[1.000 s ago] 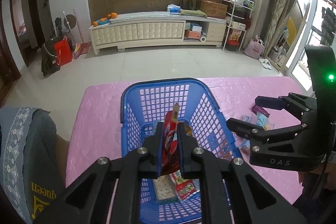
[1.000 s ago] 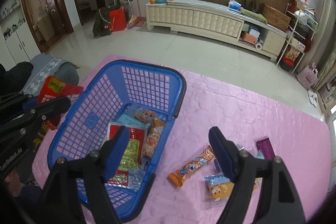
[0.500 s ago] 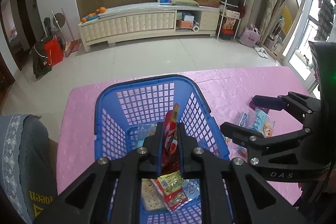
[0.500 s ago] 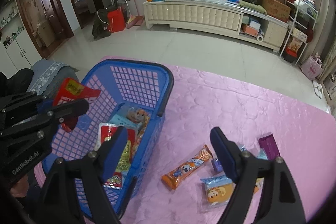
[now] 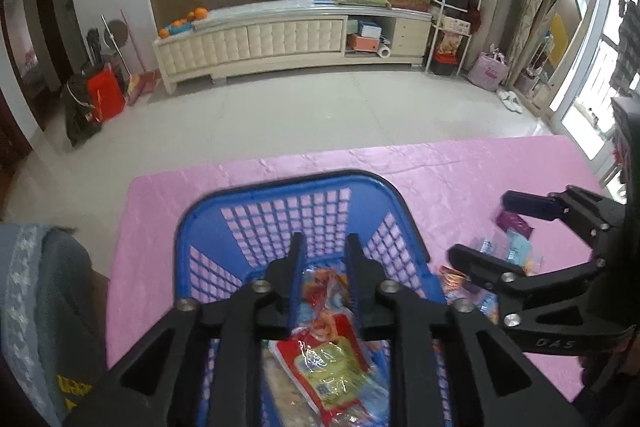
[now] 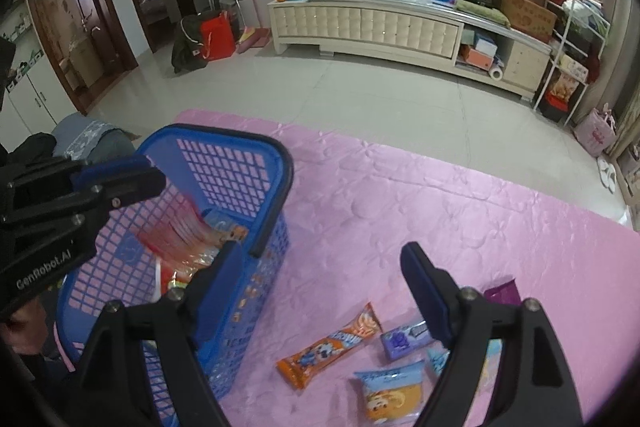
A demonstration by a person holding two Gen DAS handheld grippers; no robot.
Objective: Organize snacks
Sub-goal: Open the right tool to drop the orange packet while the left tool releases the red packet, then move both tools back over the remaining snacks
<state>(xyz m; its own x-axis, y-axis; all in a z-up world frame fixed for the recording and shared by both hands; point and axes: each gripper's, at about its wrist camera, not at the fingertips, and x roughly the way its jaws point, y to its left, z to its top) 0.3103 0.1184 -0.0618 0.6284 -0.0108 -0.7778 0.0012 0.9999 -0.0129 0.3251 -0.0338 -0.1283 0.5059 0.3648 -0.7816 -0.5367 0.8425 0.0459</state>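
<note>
The blue plastic basket (image 5: 280, 183) (image 6: 224, 133) stands on the pink tablecloth (image 6: 400, 195) with several snack packets in it, among them a red and green one (image 5: 324, 367). My left gripper (image 5: 325, 243) hangs over the basket, its jaws opening and no longer pressing anything. A red packet (image 6: 176, 227), blurred, drops below them into the basket. My right gripper (image 6: 320, 259) (image 5: 488, 227) is open and empty, just right of the basket, above an orange bar (image 6: 332, 345), a purple pack (image 6: 404, 337) and a blue and orange pack (image 6: 390, 389).
A dark purple packet (image 6: 502, 293) lies further right on the cloth. A grey garment (image 5: 44, 307) hangs over a chair left of the table. Tiled floor and a long white cabinet (image 5: 280, 39) lie beyond the table's far edge.
The left gripper's jaws have parted and the red packet has slipped out of them down into the basket. Both grippers have shifted over the table, the right one closer to the loose snacks.
</note>
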